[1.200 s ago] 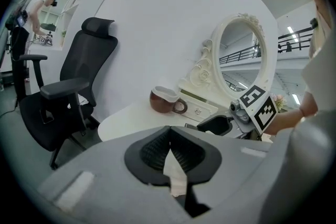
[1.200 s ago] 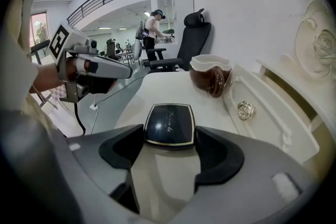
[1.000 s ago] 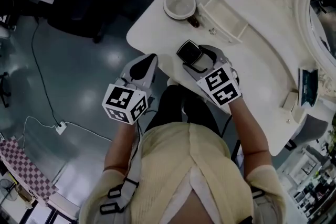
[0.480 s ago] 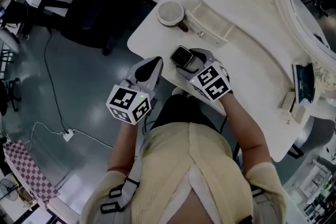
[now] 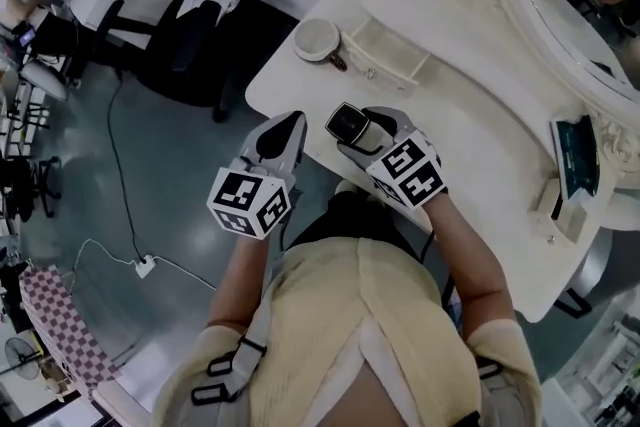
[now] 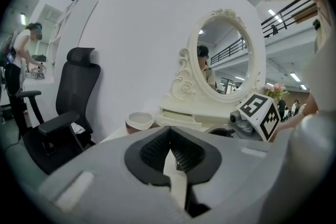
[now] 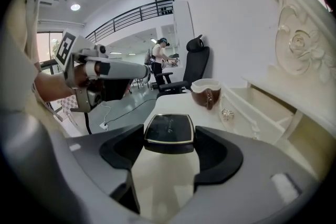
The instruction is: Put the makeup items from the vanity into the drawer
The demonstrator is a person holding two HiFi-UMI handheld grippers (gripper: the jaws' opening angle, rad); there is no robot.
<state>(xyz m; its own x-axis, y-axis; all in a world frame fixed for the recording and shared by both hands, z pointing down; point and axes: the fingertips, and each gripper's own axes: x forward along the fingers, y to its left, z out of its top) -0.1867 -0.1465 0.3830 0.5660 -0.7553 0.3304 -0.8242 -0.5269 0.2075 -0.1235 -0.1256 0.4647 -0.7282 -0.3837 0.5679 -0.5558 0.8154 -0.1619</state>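
Note:
A black compact (image 5: 346,122) with a thin gold rim sits between the jaws of my right gripper (image 5: 354,134), just above the near left part of the white vanity top (image 5: 470,145). The right gripper view shows the compact (image 7: 169,129) clamped flat at the jaw tips of that gripper (image 7: 169,140). Beyond it the small white drawer (image 5: 386,51) stands pulled open, and its inside (image 7: 264,106) looks bare. My left gripper (image 5: 286,128) hangs off the vanity's left edge, jaws together (image 6: 170,150) with nothing in them.
A brown cup with a white inside (image 5: 316,39) stands left of the drawer, close to the table edge. The oval mirror (image 5: 560,5) rises behind. A teal item (image 5: 572,155) lies at the far right. A black office chair (image 5: 190,35) stands on the floor to the left.
The head view has swung, so the vanity sits more to the left. My right gripper still holds the compact in about the same spot short of the drawer. The left gripper stays shut.

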